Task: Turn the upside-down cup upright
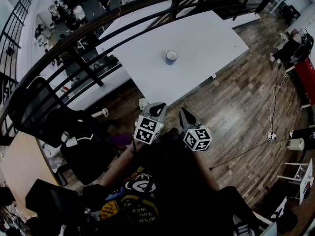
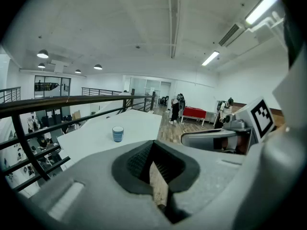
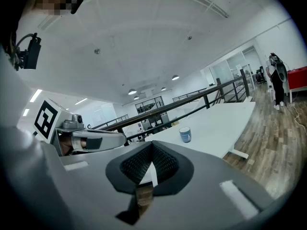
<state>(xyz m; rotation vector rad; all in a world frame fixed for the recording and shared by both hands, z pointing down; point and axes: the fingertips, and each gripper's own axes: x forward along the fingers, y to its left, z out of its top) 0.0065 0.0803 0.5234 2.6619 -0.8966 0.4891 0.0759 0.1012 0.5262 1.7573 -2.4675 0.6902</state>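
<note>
A small blue-striped cup (image 1: 171,57) with a pale top stands alone near the middle of the white table (image 1: 206,43). It also shows far off in the left gripper view as the cup (image 2: 117,134) and in the right gripper view as the cup (image 3: 185,134). My left gripper (image 1: 158,107) and right gripper (image 1: 185,112) hover side by side over the wooden floor, close to the person's body and well short of the table's near edge. The jaws of both are shut with nothing between them, as the left gripper (image 2: 153,159) and right gripper (image 3: 152,164) show in their own views.
A black railing (image 1: 147,14) curves along the table's far and left sides. A black office chair (image 1: 54,122) stands at the left. Wooden floor (image 1: 246,97) with a cable lies to the right. People and red furniture (image 2: 194,114) are far off.
</note>
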